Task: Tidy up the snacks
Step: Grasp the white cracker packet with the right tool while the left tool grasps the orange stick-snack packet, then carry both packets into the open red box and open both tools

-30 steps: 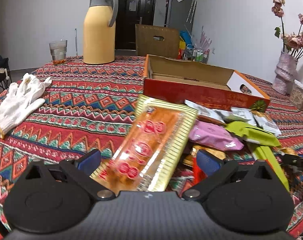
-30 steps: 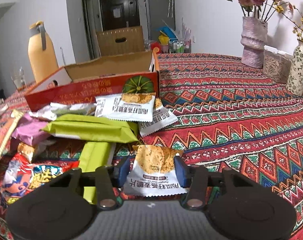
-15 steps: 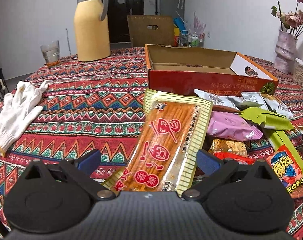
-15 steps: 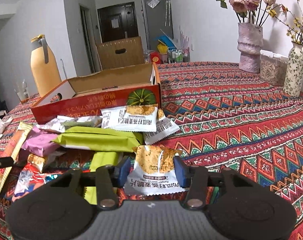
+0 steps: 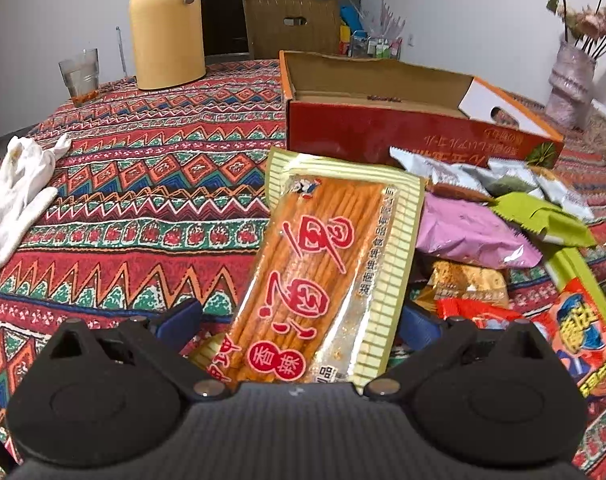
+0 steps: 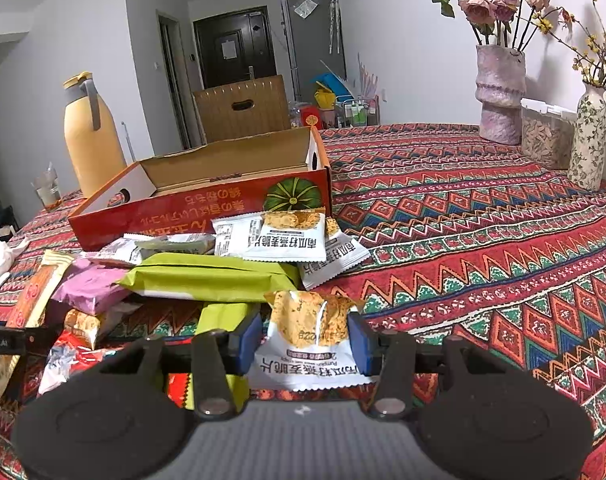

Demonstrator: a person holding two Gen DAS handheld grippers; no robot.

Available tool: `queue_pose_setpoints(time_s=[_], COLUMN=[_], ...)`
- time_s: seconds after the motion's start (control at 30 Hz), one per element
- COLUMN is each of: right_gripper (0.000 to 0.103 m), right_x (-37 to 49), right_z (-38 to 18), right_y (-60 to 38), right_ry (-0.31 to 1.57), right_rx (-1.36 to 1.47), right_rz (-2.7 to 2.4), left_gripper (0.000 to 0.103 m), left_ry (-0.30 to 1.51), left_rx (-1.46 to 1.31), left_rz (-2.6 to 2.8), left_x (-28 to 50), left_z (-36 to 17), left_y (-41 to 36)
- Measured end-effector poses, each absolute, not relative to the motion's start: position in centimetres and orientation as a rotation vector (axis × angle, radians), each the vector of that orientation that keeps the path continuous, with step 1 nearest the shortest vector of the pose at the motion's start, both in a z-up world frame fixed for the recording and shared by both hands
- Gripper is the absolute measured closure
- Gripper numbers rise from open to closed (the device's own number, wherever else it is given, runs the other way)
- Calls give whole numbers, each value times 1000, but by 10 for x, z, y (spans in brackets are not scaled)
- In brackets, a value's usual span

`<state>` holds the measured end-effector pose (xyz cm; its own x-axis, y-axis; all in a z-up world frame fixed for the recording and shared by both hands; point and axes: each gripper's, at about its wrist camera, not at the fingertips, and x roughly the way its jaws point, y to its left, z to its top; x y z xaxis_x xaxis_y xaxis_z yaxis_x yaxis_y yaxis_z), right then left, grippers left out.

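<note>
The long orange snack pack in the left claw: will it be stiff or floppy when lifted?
The orange snack pack probably stays fairly stiff: it juts out unsagging. Likely light, being thin and flat. Its glossy film may slip.

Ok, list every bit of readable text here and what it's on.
"香辣": red circle on the long orange packet.
"南瓜籽燕麦脆片", upside down: nearest white packet.
"Robot.AI": black bar at the right view's left edge.
Red box: yellow print, upside down, not legible.
Other wrappers: too small or blurred.
</note>
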<state>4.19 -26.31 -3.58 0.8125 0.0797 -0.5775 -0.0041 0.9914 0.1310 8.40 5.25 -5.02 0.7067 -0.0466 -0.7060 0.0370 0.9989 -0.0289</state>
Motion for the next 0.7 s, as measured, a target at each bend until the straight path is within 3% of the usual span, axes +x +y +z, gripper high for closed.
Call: queue_pose_setpoints(time_s=[0.1,0.2,0.43,0.7], right_gripper=[57,57,57,57], right_x=[41,40,36,29], right_z=[-36,-37,-35,-33], right_y=[-260,-259,-263,-263], right_ry=[621,621,614,604], right_rx=[128,131,140,146], right_rz=[47,49,53,68], left_gripper=[3,13,48,63], left_ry=[786,797,763,754], left_rx=[-31,-45,-60,-87], left_rz=[-58,-59,-76,-67], left_x=[83,85,74,64], left_z=[-50,-52,-44,-40], left_y=[54,57,61,63])
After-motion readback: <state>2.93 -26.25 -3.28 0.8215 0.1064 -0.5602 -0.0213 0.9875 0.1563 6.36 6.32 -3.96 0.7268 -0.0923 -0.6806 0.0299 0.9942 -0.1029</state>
